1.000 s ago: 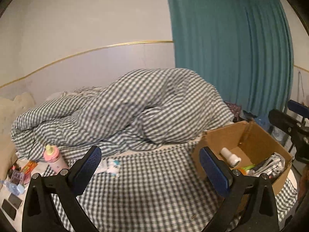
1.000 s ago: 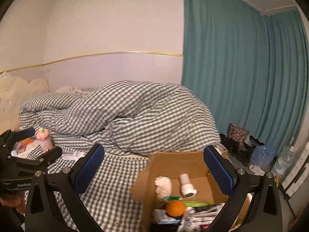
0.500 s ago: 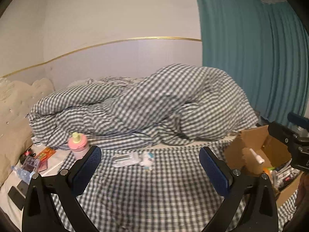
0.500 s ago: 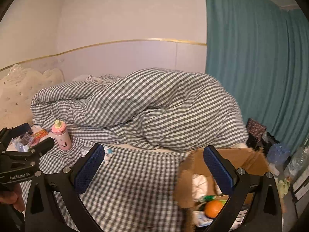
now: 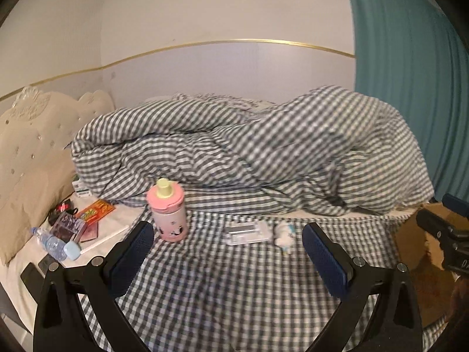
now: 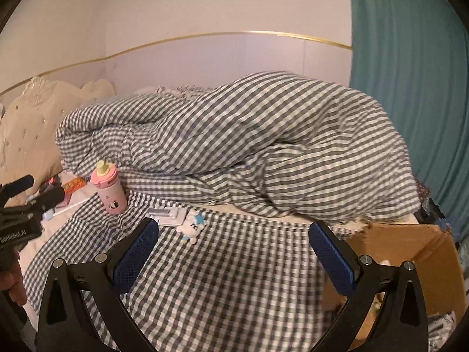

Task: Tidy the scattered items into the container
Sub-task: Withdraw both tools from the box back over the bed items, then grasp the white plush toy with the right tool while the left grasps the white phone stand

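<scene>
**Gingham bed, both grippers empty**

Only the left wrist view showed the water bottle (image 5: 55, 245) and snack packet (image 5: 95, 211) at the bedside. Pink bottle (image 5: 170, 212), white packet (image 5: 247, 231) and toy (image 6: 192, 225) lay ahead of the left gripper (image 5: 227, 259), fingers spread. Right gripper (image 6: 233, 253) gaped over bare sheet; cardboard box (image 6: 410, 245) sat at the right edge.

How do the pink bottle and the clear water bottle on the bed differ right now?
The pink bottle stands upright on the checked sheet; the clear water bottle lies on its side near the headboard. The pink bottle is opaque with a pale yellow top; the water bottle is see-through with a light blue cap. Both are out of the box, ungripped.
</scene>
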